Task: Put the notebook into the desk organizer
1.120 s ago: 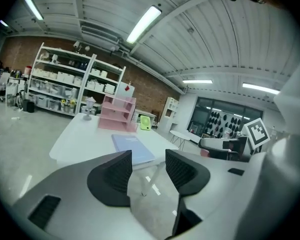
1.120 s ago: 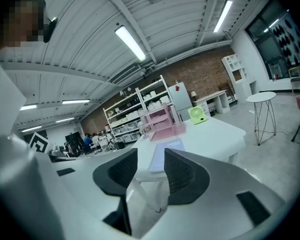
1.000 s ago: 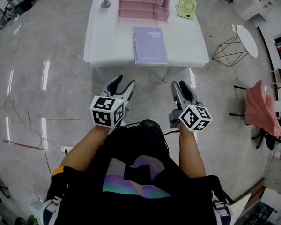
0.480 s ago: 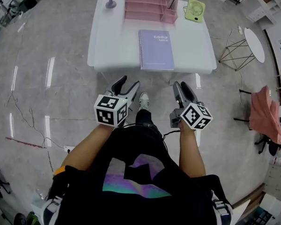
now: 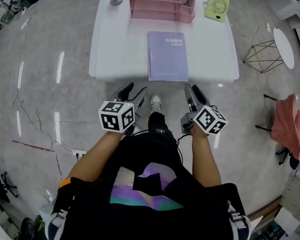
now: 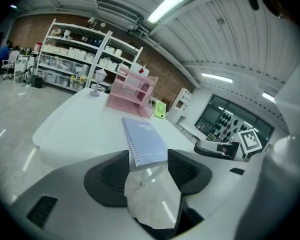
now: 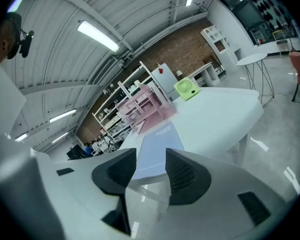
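Notebook: just one, lilac and spiral-bound, lying closed and flat near the front edge of the white surface, apart from the single pink desk organizer at the back. One green fan stands beside that organizer. Two claws hover over the floor short of the surface: the left claw and the right claw, each spreading its jaws, nothing between them.

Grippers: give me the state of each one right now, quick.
Left gripper: open, jaws opening, nothing between them.
Right gripper: open, jaws opening, nothing between them.
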{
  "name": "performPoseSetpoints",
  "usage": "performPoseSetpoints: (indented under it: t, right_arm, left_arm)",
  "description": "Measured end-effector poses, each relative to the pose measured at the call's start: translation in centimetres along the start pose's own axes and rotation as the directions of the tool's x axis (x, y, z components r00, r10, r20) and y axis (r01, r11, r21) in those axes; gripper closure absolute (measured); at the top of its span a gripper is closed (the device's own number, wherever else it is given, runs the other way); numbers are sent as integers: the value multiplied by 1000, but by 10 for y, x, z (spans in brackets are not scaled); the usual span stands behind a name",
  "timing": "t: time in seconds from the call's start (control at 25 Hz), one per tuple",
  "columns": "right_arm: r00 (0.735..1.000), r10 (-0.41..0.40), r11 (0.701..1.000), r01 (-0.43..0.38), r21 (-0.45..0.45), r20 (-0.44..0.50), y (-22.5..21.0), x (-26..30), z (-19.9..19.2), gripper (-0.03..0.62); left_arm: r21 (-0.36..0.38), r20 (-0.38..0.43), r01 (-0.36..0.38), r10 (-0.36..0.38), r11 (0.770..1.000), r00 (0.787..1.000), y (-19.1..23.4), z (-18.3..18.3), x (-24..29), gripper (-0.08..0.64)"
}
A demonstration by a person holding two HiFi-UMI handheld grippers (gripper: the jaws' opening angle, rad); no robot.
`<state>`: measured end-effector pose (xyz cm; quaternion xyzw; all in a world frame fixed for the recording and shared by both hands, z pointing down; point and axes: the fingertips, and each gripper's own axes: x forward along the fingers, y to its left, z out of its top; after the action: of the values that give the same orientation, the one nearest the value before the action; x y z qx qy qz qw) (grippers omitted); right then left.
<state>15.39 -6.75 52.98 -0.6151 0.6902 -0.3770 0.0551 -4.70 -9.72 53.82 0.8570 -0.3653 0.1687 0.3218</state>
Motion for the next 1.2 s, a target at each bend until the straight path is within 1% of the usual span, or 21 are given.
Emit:
performPoseSetpoints:
  t: [0.24,0.4,0.52,0.68,0.88,1.2]
  right_arm:
    - [997,-28,994,35,101,-72,-40,27,-11,408]
    - [993,-23,980,45,194,-114,-63,41,-25,403]
    - [990,-26,967,60,246,-141,-78,51,-34,399]
    - [987,3,940,51,336,-158,-88,62,-43,391]
    - [988,33,894,40,445,-154,-98,69,-51,383]
    - [988,75,837,12,547,-137,-97,82,-54,381]
  left_arm:
    - [-93,-95,-22,13,995,995,15,-19,39,327]
    - [-153,-158,-24,0,988,987,20,-36,62,322]
    - [-192,-189,-24,-13,981,982,23,-44,76,319]
    - [-250,-198,-27,-24,968,980,27,-48,90,316]
    - [-306,-204,-18,-47,952,978,25,-50,105,314]
    - [-380,-198,-33,-46,925,979,26,-48,119,316]
